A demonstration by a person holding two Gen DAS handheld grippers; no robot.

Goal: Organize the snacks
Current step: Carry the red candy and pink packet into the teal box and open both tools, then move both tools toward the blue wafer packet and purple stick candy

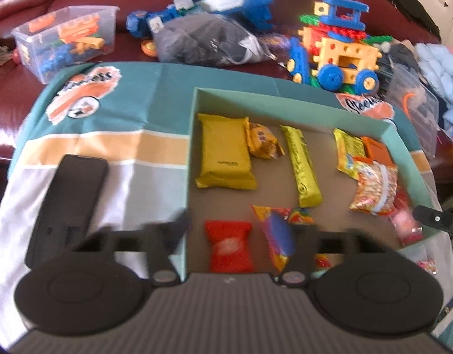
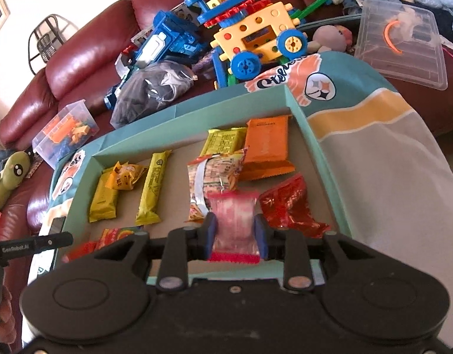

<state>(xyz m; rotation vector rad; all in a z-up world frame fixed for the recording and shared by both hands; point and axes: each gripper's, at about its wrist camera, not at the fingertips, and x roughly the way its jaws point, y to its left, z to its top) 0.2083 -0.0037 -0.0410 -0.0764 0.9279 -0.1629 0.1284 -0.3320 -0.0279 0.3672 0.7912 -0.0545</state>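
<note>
A shallow green box (image 1: 285, 97) on a striped cloth holds several snack packets. My left gripper (image 1: 241, 233) is open over the box's near left corner. A red packet (image 1: 229, 246) and a multicoloured packet (image 1: 275, 236) lie on the floor between its fingers, untouched. Further in lie a big yellow packet (image 1: 225, 153), a yellow bar (image 1: 303, 165) and a noodle packet (image 1: 377, 188). My right gripper (image 2: 235, 234) is open at the near right side. A pink see-through packet (image 2: 233, 224) lies flat between its blue pads (image 2: 210, 233). A crinkly red packet (image 2: 288, 206) and an orange packet (image 2: 267, 147) lie beyond.
A black phone-like slab (image 1: 70, 200) lies on the cloth left of the box. Behind, on the red sofa, sit a yellow and blue toy truck (image 1: 341, 56), blue toys, a grey bag (image 1: 205, 41), a clear bin of bricks (image 1: 67, 38) and a clear lid (image 2: 403, 47).
</note>
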